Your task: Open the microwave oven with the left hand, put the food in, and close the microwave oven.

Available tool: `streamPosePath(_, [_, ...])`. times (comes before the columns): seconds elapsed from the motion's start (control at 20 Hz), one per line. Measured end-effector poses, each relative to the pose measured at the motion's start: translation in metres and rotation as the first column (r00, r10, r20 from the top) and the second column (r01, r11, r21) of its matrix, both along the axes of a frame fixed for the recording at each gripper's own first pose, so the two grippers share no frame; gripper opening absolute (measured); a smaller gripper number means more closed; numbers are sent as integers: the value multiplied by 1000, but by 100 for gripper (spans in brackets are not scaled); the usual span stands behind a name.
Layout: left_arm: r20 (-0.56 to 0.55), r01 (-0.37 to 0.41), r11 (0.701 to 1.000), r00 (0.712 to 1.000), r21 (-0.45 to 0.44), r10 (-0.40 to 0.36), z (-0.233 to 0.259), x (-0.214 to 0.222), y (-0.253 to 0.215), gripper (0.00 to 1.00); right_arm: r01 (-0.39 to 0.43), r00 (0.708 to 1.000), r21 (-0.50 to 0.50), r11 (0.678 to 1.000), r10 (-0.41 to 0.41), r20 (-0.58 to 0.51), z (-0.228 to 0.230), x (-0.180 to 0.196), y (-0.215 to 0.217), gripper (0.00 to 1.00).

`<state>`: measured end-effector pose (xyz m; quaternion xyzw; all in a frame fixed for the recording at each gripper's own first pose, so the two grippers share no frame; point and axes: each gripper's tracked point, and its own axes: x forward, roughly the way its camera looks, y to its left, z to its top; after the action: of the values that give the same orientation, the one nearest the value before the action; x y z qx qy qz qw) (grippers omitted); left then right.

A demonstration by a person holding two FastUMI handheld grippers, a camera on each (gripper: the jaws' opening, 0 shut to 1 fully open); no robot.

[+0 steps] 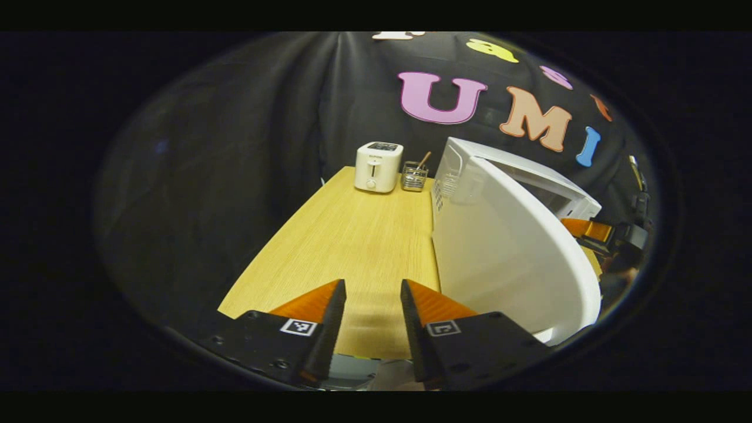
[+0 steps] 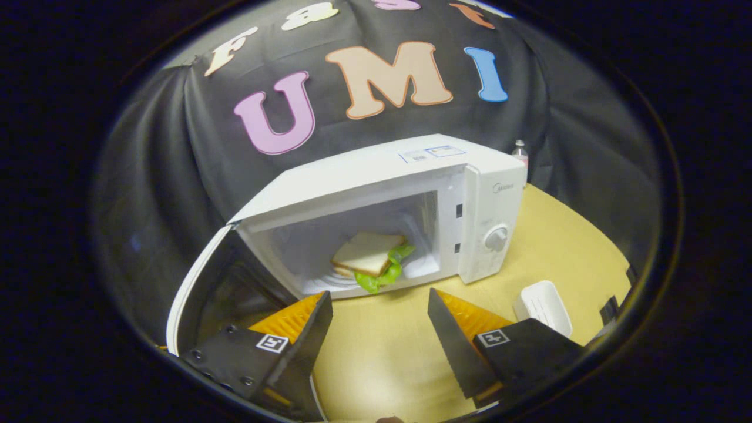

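Note:
A white microwave stands on the wooden table with its door swung wide to the left. Inside the cavity lies a sandwich with green lettuce. My right gripper is open in front of the cavity, a short way back from it, with nothing between its fingers. In the left gripper view the microwave door curves outward on the right. My left gripper is open and empty just left of the door's outer face. The other gripper peeks from behind the door's edge.
A white toaster and a wire holder with utensils stand at the table's far end. A small white tray lies to the right of the microwave, and a bottle stands behind it.

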<state>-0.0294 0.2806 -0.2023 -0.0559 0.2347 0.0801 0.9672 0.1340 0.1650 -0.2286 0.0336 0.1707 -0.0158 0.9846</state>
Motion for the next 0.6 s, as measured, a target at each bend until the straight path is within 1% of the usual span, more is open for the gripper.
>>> streamPosePath(0.05, [-1, -4, 1000, 1000, 18, 4, 1, 0, 2, 36, -5, 1000, 2, 1000, 5, 4, 5, -9, 0, 100])
streamPosePath(0.15, [-9, -25, 999, 1000, 44, 25, 0, -1, 5, 22, -2, 1000, -17, 1000, 2, 22, 15, -23, -6, 100])
streamPosePath(0.25, [-15, -3, 999, 1000, 44, 4, -1, -4, -2, 6, 12, 999, -36, 999, -11, 32, 23, -36, -16, 100])
streamPosePath(0.4, [-14, 21, 998, 1000, 65, -21, 2, -8, -8, 6, 37, 998, -38, 999, -35, 46, 35, -53, -28, 100])
streamPosePath(0.45, [-12, 32, 997, 999, 66, -31, 3, -9, -10, 6, 48, 997, -42, 998, -46, 56, 41, -58, -34, 91])
streamPosePath(0.6, [-8, 63, 996, 998, 70, -62, 5, -11, -18, 5, 92, 992, -66, 994, -85, 91, 56, -76, -49, 91])
